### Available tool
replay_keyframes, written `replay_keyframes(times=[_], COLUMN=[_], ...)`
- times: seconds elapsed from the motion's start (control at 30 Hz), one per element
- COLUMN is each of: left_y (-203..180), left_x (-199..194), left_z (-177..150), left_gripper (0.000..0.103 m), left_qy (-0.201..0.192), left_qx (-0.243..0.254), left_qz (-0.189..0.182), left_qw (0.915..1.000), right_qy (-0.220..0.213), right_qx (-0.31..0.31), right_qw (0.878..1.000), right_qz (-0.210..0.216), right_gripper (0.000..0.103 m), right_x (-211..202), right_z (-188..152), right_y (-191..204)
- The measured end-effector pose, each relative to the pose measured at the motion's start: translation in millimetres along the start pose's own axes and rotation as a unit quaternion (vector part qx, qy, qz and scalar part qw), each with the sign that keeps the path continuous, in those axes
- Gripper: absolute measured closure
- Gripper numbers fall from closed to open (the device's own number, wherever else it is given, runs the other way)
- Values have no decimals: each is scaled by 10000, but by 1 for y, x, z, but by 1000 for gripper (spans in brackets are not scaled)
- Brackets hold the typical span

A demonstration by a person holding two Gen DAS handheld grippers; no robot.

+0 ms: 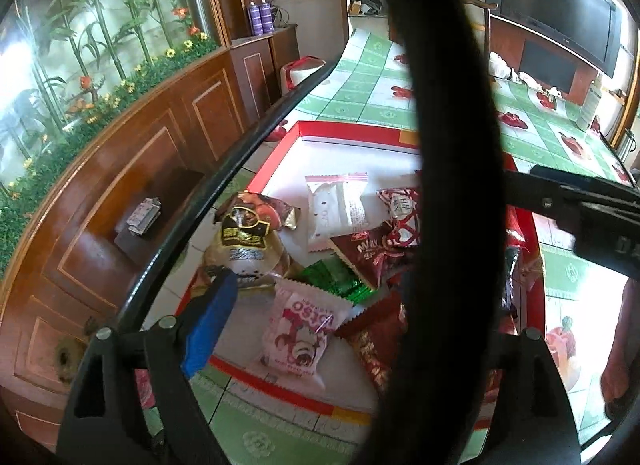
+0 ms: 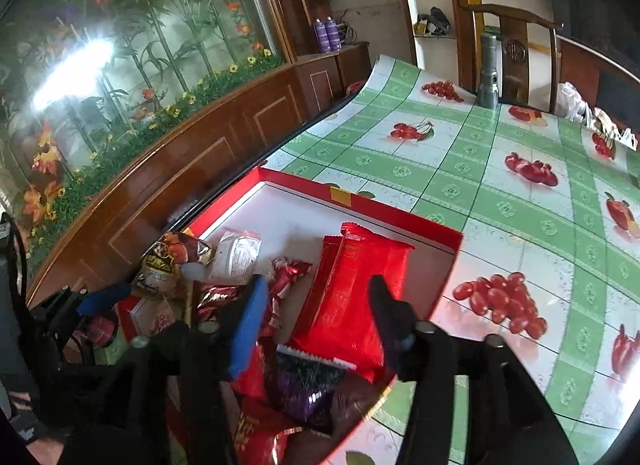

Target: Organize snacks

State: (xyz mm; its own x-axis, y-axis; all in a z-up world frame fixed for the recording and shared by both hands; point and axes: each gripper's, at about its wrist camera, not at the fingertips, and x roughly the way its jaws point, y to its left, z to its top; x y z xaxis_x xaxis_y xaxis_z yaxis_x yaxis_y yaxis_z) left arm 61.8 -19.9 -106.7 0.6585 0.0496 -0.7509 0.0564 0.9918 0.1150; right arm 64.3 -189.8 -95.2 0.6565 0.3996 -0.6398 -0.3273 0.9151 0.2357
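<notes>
Red cardboard box (image 2: 400, 212), white inside, sits on a glossy green-checked tablecloth (image 2: 500, 201) with fruit prints. Crinkly foil snacks fill it: two flat red packs (image 2: 352, 297), a pink pack (image 1: 298, 335), a gold-black pack (image 1: 248, 241), a white sachet (image 1: 336, 205). Right gripper (image 2: 316, 317) hovers over the red packs, jaws parted, gripping nothing. Left gripper (image 1: 320, 329) is spread wide above the pink pack, empty; a black cable blocks its far finger.

Box (image 2: 400, 214): on table (image 2: 500, 201), at its left edge, beside cabinet (image 2: 208, 153). Snack packets (image 1: 336, 209) inside, crowded toward box's near and left parts; far part bare. Flashlight (image 2: 489, 69): upright at table's far edge, chair (image 2: 516, 37) behind it.
</notes>
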Motion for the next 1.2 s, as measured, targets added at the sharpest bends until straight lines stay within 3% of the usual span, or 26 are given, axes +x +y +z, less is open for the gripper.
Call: replay_keyframes(times=[0.1,0.2,0.57,0.8,1.2], left_y=[0,-1,-4,2,8], left_x=[-11,-21,-65,-80,-92], left_z=[-6,-13,-47,-63,-70], left_gripper=[19,18,15,14,14], left_qy=[-29,-70,-305,-272,-327], left_qx=[45,112,256,104,43], left_qz=[22,69,140,59,149], left_qw=[10000,9999,9991,9996,9993], right_qy=[-75,-104,208,368,499], right_qx=[-187,-539,-1438,-1827,-2298], right_qw=[9998,9985,9892,9822,9712], right_qz=[57,90,176,254,378], right_gripper=[31,24,23,23,23], right_x=[-17,-34,-69,-75,-73], right_z=[-5,-13,-58,-80,-89], right_y=[1,4,15,26,43])
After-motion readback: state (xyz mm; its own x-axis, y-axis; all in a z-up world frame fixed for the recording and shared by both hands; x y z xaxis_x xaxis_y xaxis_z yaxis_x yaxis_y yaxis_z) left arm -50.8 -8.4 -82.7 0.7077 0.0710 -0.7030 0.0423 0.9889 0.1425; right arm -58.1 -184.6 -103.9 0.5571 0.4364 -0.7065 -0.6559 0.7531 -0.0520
